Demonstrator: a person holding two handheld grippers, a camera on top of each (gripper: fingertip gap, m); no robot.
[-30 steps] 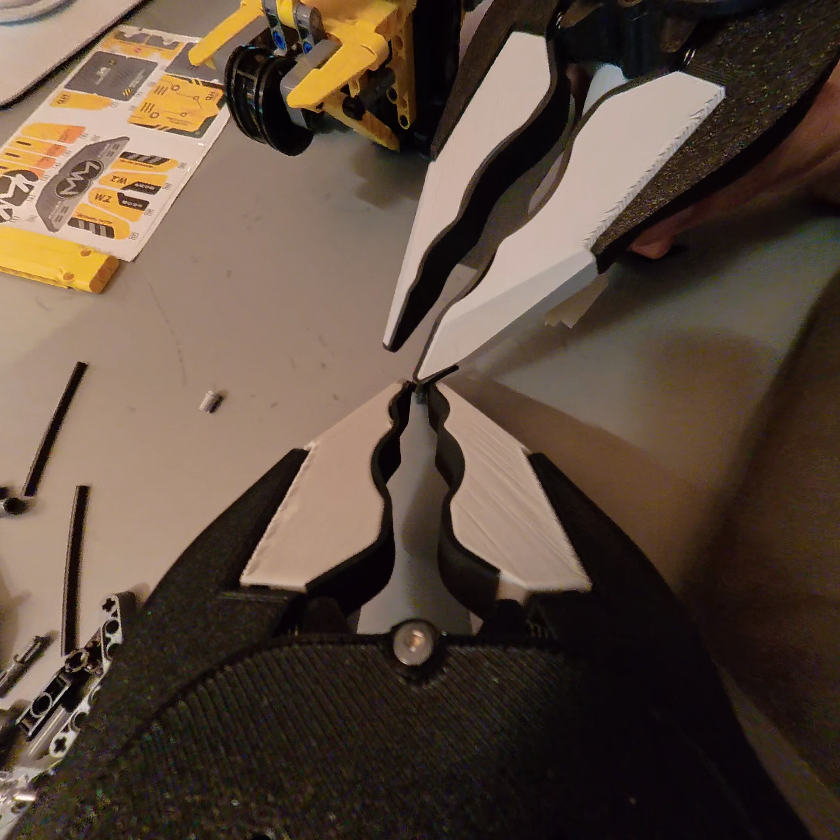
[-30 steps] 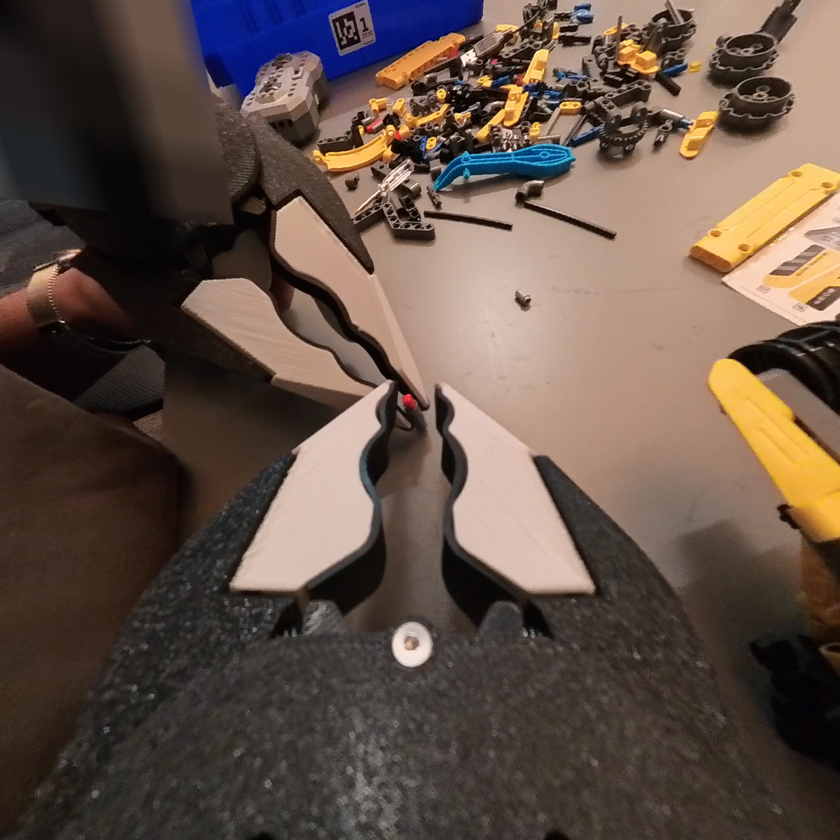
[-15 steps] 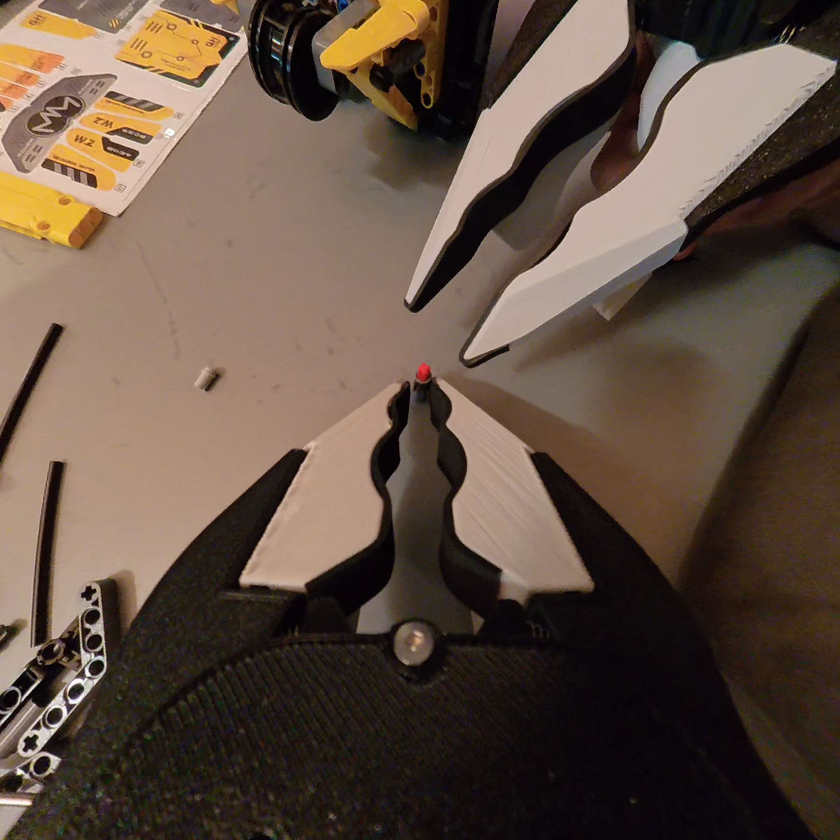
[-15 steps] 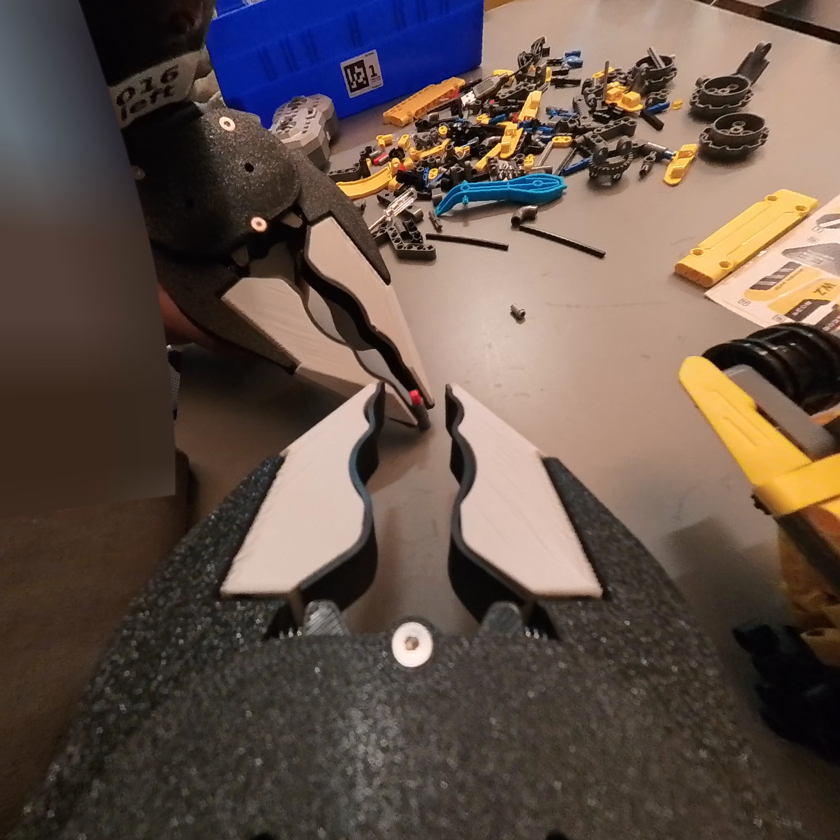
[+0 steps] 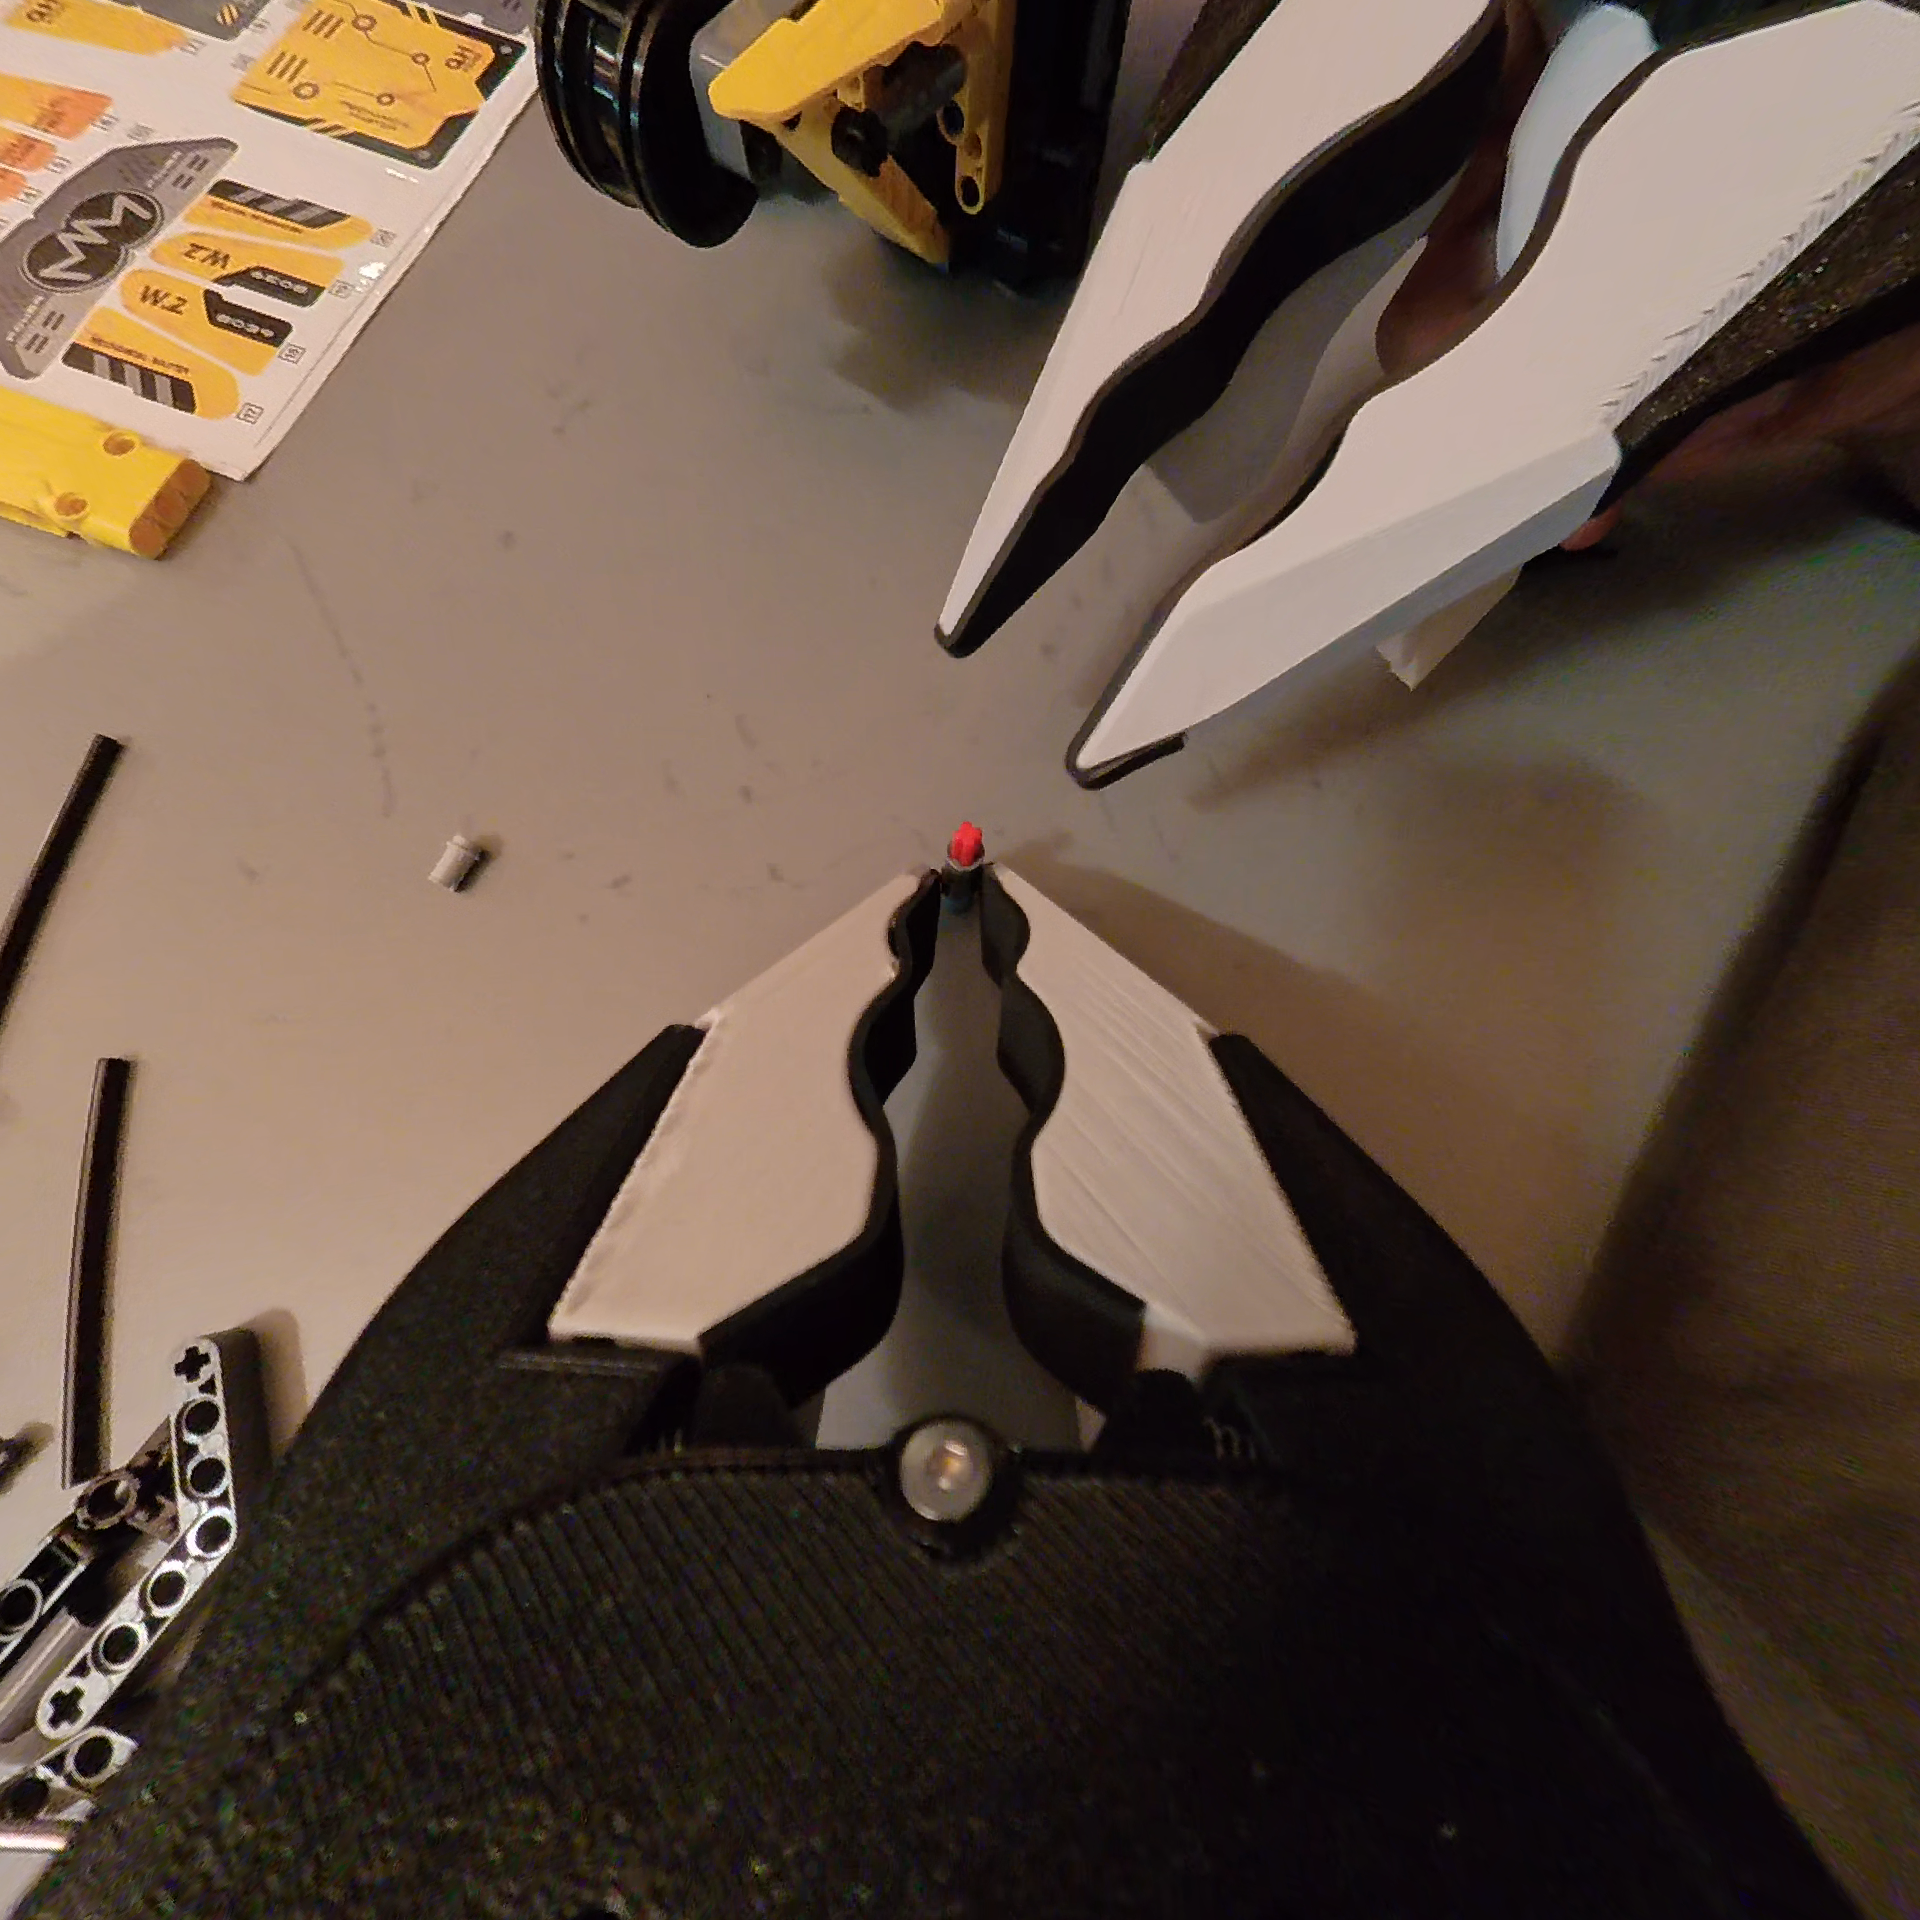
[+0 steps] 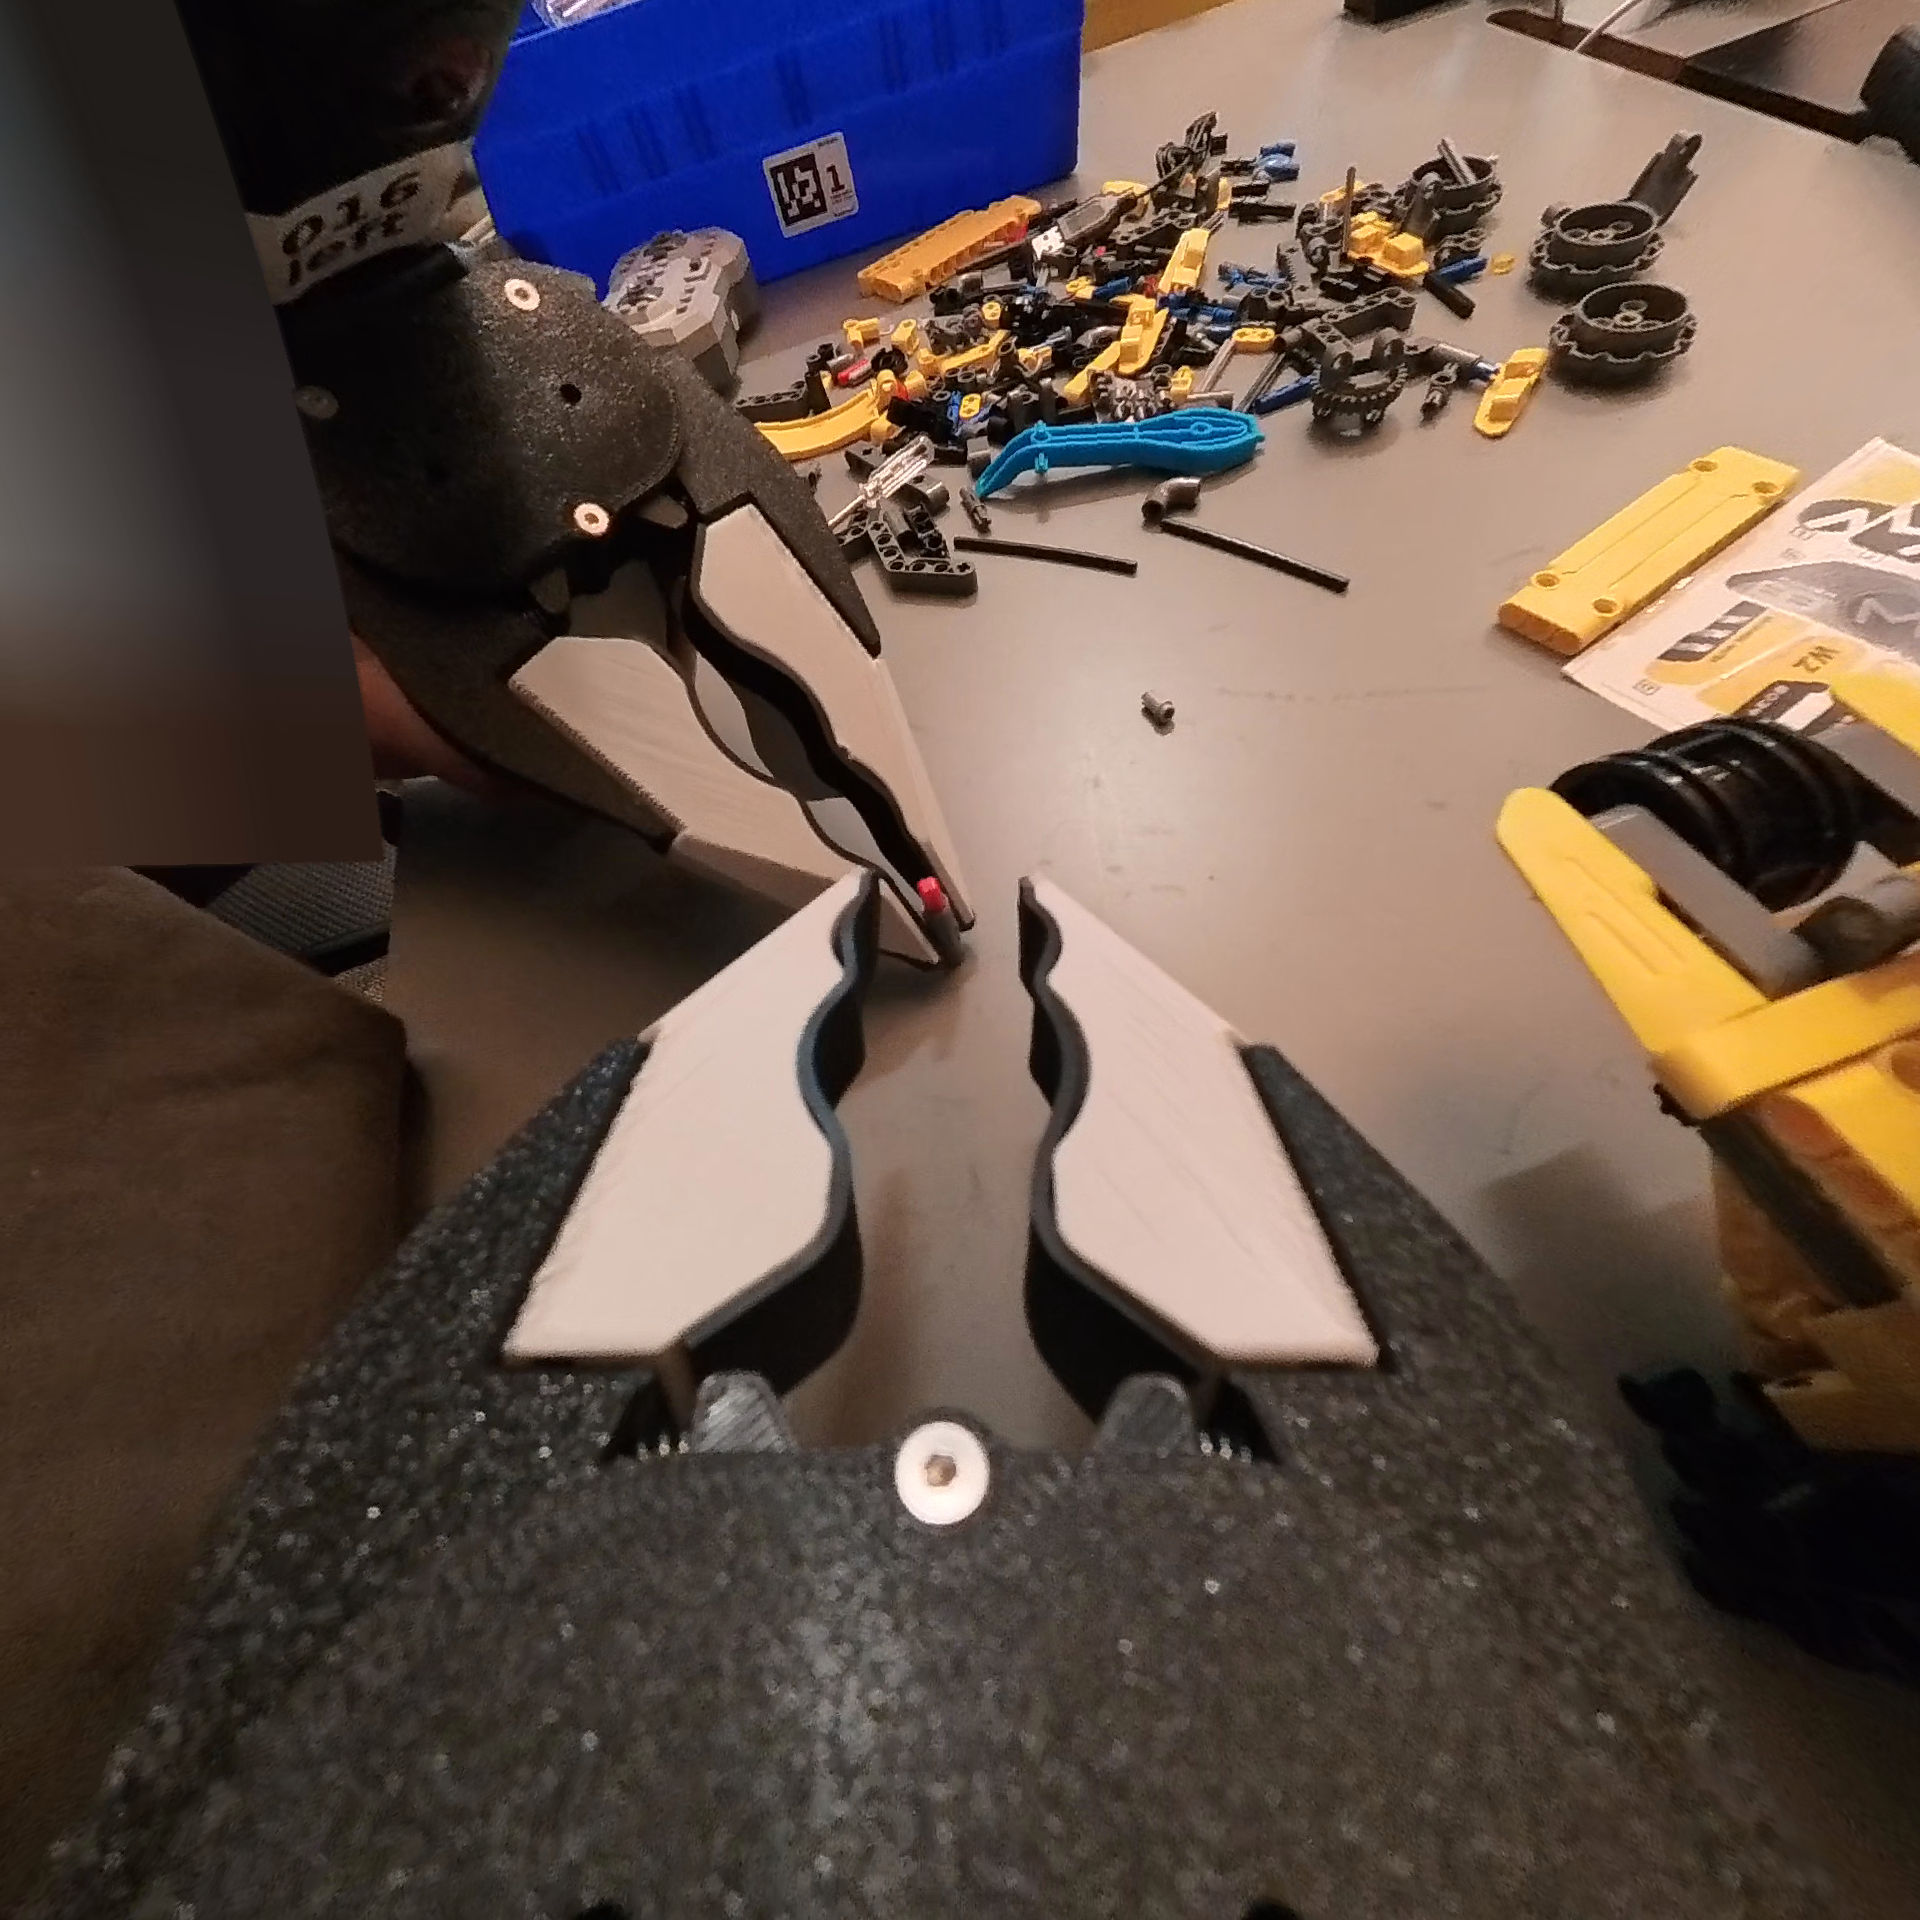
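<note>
My left gripper (image 5: pixel 960 885) is shut on a small grey pin with a red tip (image 5: pixel 964 850), held just above the grey table (image 5: pixel 623 675). The pin also shows in the right wrist view (image 6: pixel 935 906), between the left gripper's tips (image 6: pixel 940 920). My right gripper (image 6: pixel 940 899) is open and empty, its tips a short way in front of the pin. In the left wrist view it (image 5: pixel 1023 707) hangs open at the upper right, apart from the pin.
A partly built yellow and black vehicle (image 5: pixel 852 125) (image 6: pixel 1714 987) stands beside the right gripper. A sticker sheet (image 5: pixel 208 208), a yellow panel (image 6: pixel 1652 545), a small grey pin (image 5: pixel 457 860), black rods (image 6: pixel 1252 556), a pile of loose parts (image 6: pixel 1195 322) and a blue bin (image 6: pixel 790 125) lie around. About 4 cm separates my left fingertips from my right. Both grippers' tips are roughly 20 cm from the yellow panel (image 6: pixel 1652 545).
My right gripper has opened wider and drawn back from the left gripper's tips. The red-tipped pin stays in the left gripper, now uncovered.
</note>
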